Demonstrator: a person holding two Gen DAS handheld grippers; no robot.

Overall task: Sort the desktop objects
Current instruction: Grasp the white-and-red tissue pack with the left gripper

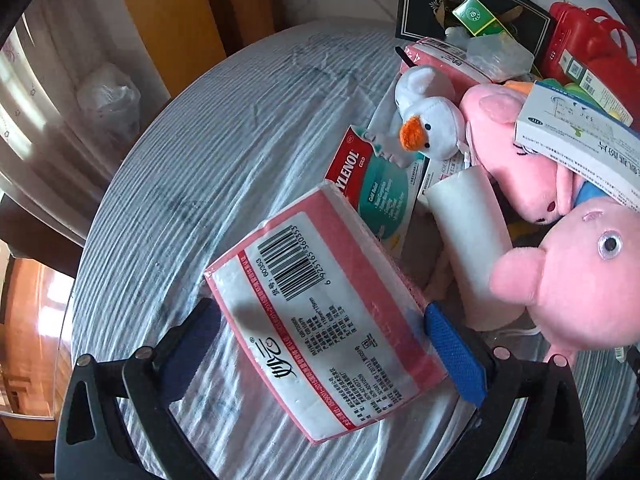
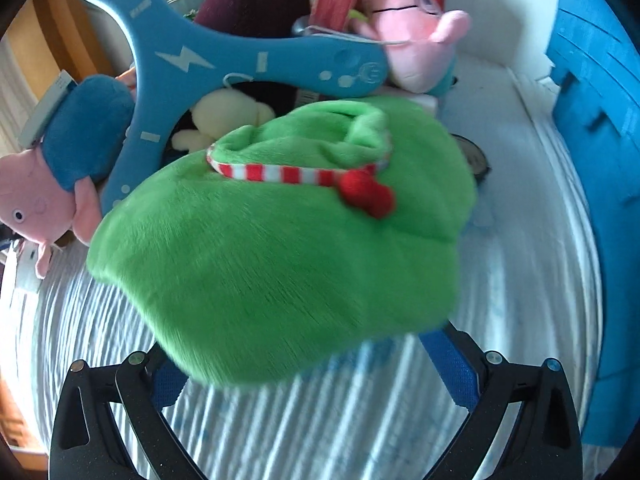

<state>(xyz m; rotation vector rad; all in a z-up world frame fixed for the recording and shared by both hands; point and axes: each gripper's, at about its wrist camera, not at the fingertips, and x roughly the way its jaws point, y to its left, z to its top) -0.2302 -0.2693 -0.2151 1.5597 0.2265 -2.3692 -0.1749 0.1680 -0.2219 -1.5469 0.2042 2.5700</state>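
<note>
1 pink-and-white tissue pack [image 1: 320,304], soft plastic wrap w/ barcode, is clamped between the blue pads of the left hand-held gripper [image 1: 320,320] and held tilted above the table [image 1: 192,168], which is covered w/ a ribbed white-blue cloth. A 2nd pack of the same kind [image 1: 444,58] is seen further back in the pile. Just beyond the held pack, 1 Tylenol box [image 1: 376,184], flat cardboard, red and teal, is lying on the table; 1 white roll [image 1: 472,240], cylindrical, is beside it. Plush items are counted in the left view: 1 white snowman w/ orange nose [image 1: 428,124] and 2 pink pig toys [image 1: 576,276]. 1 white medicine carton [image 1: 580,136] is resting on the pigs. 1 red plastic basket [image 1: 592,48] is at the rear.

In the right view, 1 green plush bag [image 2: 280,240], fuzzy, w/ red-white striped trim and a red pompom, is gripped by the right hand-held gripper [image 2: 316,364]; it is blurred and appears lifted off the cloth. Behind it, 1 blue three-armed foam boomerang [image 2: 208,64], 2 pink pig plushes [image 2: 52,184], and 1 cream plush [image 2: 224,120] are piled. 1 blue plastic crate [image 2: 600,160] is standing at the right edge.
</note>
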